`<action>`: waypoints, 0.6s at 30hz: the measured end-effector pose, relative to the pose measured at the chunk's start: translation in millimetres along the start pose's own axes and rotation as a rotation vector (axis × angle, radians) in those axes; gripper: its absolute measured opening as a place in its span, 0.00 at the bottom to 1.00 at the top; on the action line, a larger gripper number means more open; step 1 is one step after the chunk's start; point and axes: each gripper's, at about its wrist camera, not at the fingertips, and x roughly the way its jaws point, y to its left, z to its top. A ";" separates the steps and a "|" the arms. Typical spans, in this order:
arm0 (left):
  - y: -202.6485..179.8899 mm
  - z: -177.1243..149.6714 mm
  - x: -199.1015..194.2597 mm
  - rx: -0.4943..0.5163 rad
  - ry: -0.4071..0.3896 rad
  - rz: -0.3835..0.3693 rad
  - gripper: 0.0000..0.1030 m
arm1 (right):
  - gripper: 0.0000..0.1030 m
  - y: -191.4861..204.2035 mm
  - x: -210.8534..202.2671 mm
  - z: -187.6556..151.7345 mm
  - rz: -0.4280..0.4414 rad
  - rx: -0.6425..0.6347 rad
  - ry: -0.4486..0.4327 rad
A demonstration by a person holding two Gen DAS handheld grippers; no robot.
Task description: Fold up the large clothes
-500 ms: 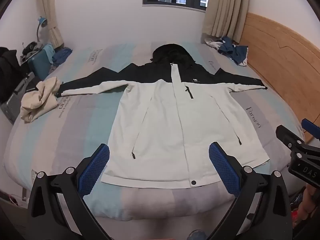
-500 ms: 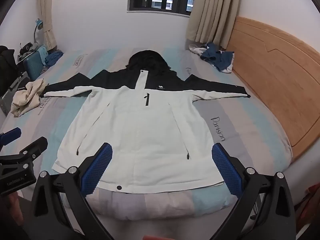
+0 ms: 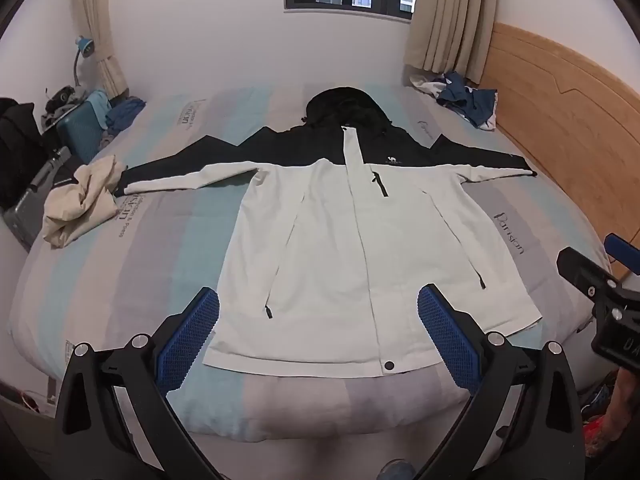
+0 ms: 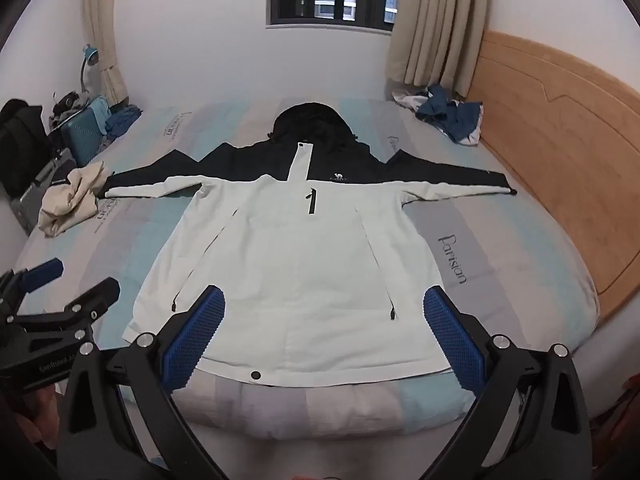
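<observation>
A white and black hooded jacket [image 3: 340, 240] [image 4: 296, 256] lies flat on the bed, front up, zipped, both sleeves spread out sideways and the black hood pointing at the far wall. My left gripper [image 3: 318, 332] hangs open above the hem near the bed's front edge, nothing between its blue pads. My right gripper [image 4: 324, 330] is open too, above the hem a little to the right of the left one. Each gripper shows at the edge of the other's view.
The bed [image 3: 132, 248] has a striped blue and grey sheet. A crumpled cream garment [image 3: 80, 204] lies by the left sleeve's cuff. A blue and white clothes pile [image 3: 464, 98] sits at the far right corner. A wooden headboard [image 4: 560, 140] runs along the right; suitcases [image 3: 80, 132] stand left.
Both views have shifted slightly toward the jacket and the right gripper's view has drifted a little right; the jacket lies unchanged and both grippers stay open.
</observation>
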 end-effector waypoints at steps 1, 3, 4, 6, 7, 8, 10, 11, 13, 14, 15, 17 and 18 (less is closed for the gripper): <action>1.0 0.5 -0.4 -0.005 -0.001 0.000 0.94 | 0.93 1.8 -0.4 -0.3 0.005 0.000 -0.001; 0.0 -0.9 -1.1 -0.002 -0.006 0.001 0.94 | 0.93 1.6 2.9 0.5 0.010 -0.004 0.008; 0.2 -1.1 -1.1 -0.004 -0.006 0.002 0.94 | 0.93 2.5 4.1 -0.5 0.009 -0.005 0.010; 0.9 -1.0 -1.4 -0.005 -0.002 -0.006 0.94 | 0.93 -0.5 5.7 1.6 0.002 -0.002 0.011; 1.2 -0.9 -2.0 -0.006 -0.003 -0.007 0.94 | 0.93 -1.3 6.1 1.4 0.001 -0.001 0.012; 1.3 -0.2 -2.5 -0.004 -0.004 -0.003 0.94 | 0.93 -0.8 6.6 1.3 -0.002 -0.001 0.014; 0.5 -0.5 -2.8 0.001 -0.003 -0.003 0.94 | 0.93 -1.2 7.3 1.2 -0.005 0.001 0.016; 0.7 -0.7 -3.0 0.001 -0.001 -0.002 0.94 | 0.93 -2.0 7.6 1.1 -0.004 0.002 0.019; 0.2 -0.7 -3.4 0.002 0.001 -0.001 0.94 | 0.93 -2.8 8.3 1.0 -0.007 0.004 0.026; -0.1 -0.1 -3.7 0.000 0.001 -0.004 0.94 | 0.93 -3.4 8.2 1.4 -0.005 0.007 0.029; 0.4 -0.5 -4.5 -0.003 0.000 -0.006 0.94 | 0.93 -4.7 8.2 2.6 -0.003 0.009 0.030; 0.4 -1.4 -5.0 0.001 -0.001 -0.008 0.94 | 0.93 -5.6 8.7 2.1 -0.008 0.011 0.033; -0.1 -1.8 -4.8 0.004 0.000 -0.004 0.94 | 0.93 -6.0 8.7 1.5 -0.007 0.012 0.034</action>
